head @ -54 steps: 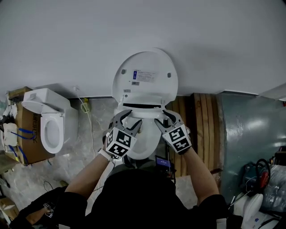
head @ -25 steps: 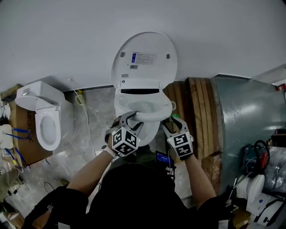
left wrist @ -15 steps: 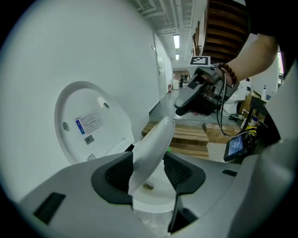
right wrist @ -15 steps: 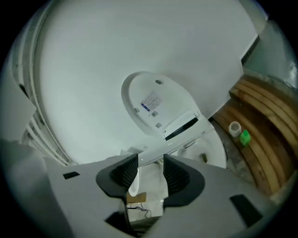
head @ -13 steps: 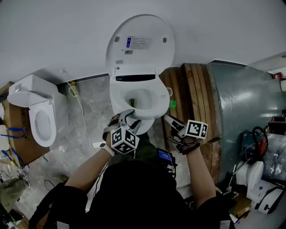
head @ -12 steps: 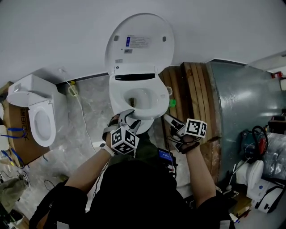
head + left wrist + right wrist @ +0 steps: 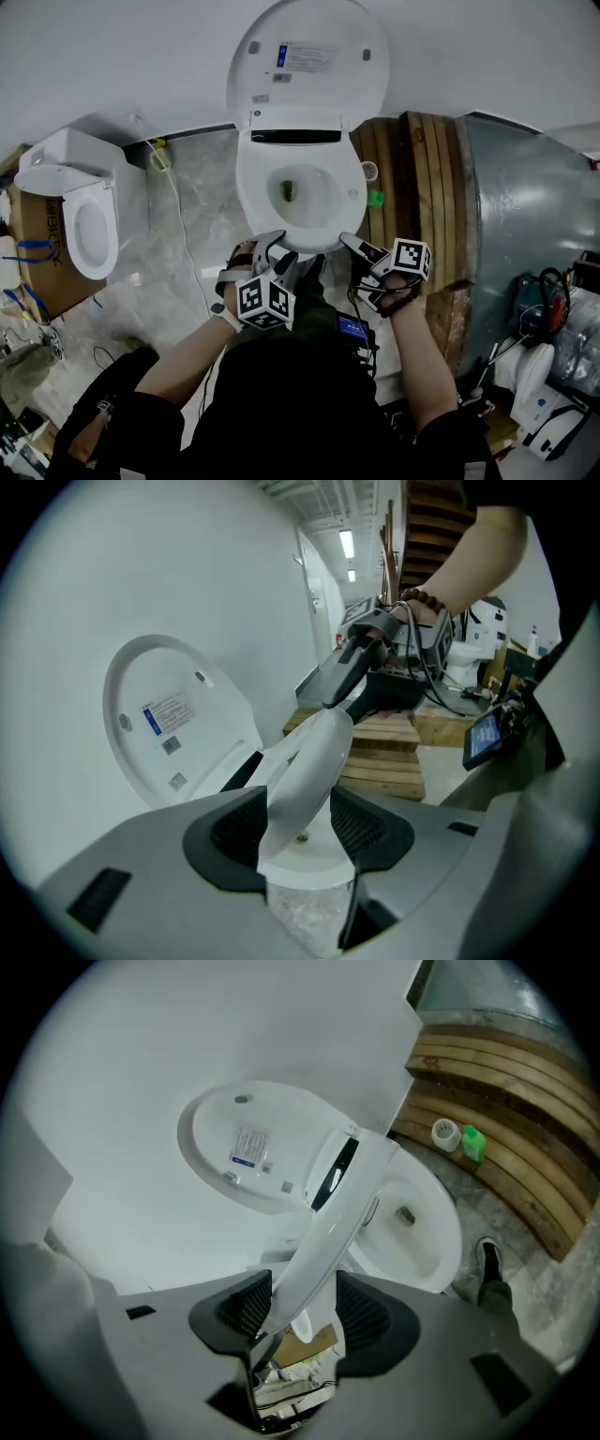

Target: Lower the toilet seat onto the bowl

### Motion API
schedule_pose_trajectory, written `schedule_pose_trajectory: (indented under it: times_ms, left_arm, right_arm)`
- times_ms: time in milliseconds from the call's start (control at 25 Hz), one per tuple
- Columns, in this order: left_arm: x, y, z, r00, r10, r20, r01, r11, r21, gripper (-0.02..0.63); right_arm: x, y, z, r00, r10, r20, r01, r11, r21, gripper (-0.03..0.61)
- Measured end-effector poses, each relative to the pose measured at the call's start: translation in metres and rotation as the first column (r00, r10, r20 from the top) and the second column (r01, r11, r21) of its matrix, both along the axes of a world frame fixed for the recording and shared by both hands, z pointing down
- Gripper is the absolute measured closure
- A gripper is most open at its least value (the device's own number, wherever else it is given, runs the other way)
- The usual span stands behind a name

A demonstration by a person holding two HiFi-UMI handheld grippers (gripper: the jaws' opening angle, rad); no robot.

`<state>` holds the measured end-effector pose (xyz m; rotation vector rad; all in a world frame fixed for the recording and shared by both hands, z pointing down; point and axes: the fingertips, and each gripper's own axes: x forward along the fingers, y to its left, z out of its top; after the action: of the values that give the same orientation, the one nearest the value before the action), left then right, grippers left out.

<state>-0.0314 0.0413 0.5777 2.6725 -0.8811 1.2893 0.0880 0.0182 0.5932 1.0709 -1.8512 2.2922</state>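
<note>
The white toilet seat (image 7: 251, 192) lies low over the bowl (image 7: 302, 192), still a little raised at the front. The lid (image 7: 309, 56) stands up against the wall. My left gripper (image 7: 277, 253) is at the seat's front left rim, shut on it. In the left gripper view the seat (image 7: 314, 757) runs between both pads of that gripper (image 7: 298, 822). My right gripper (image 7: 361, 272), rolled on its side, is at the front right. Its jaws have just been opening, and the seat rim (image 7: 328, 1232) passes between the pads of that gripper (image 7: 305, 1307), against one pad only.
A second white toilet (image 7: 80, 216) and a cardboard box (image 7: 28, 272) stand at the left. Wooden slats (image 7: 422, 187) and a grey metal panel (image 7: 525, 216) fill the right. A tape roll (image 7: 368, 172) and a green item (image 7: 376, 198) lie by the bowl. My shoe (image 7: 489, 1265) is beside it.
The seat has swung down from near the lid to low over the bowl. Both grippers came down and toward me with it. The right gripper rolled onto its side.
</note>
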Motion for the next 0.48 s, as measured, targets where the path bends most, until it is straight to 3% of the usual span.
schedule_pose_trajectory:
  times_ms: [160, 240, 320, 360, 400, 440, 480]
  left_arm:
    - [0.0, 0.014, 0.018, 0.994, 0.04, 0.104, -0.049, 0.996, 0.081, 0.397]
    - [0.0, 0.026, 0.021, 0.995, 0.036, 0.093, -0.043, 0.997, 0.07, 0.397]
    - [-0.005, 0.041, 0.02, 0.998, -0.055, -0.02, 0.054, 0.997, -0.056, 0.397]
    - [-0.01, 0.048, 0.021, 0.98, -0.167, -0.111, 0.145, 0.973, -0.18, 0.397]
    - [-0.017, 0.051, 0.023, 0.926, -0.321, -0.2, 0.243, 0.91, -0.336, 0.397]
    - [-0.025, 0.052, 0.026, 0.83, -0.492, -0.262, 0.32, 0.805, -0.499, 0.397]
    - [-0.034, 0.051, 0.032, 0.707, -0.647, -0.287, 0.361, 0.678, -0.64, 0.397]
  right_arm:
    - [-0.004, 0.006, 0.021, 0.996, 0.011, 0.091, -0.01, 1.0, -0.018, 0.37]
    - [-0.003, 0.01, 0.027, 0.994, 0.007, 0.113, -0.005, 1.0, -0.011, 0.374]
    - [-0.003, 0.016, 0.035, 0.993, 0.0, 0.116, 0.004, 1.0, -0.029, 0.374]
    - [-0.002, 0.02, 0.04, 0.993, -0.008, 0.114, 0.013, 0.999, -0.043, 0.374]
    - [-0.002, 0.023, 0.045, 0.994, -0.019, 0.111, 0.026, 0.998, -0.055, 0.374]
    - [-0.002, 0.025, 0.049, 0.994, -0.037, 0.108, 0.043, 0.997, -0.056, 0.374]
    - [-0.002, 0.027, 0.053, 0.993, -0.055, 0.106, 0.061, 0.997, -0.051, 0.374]
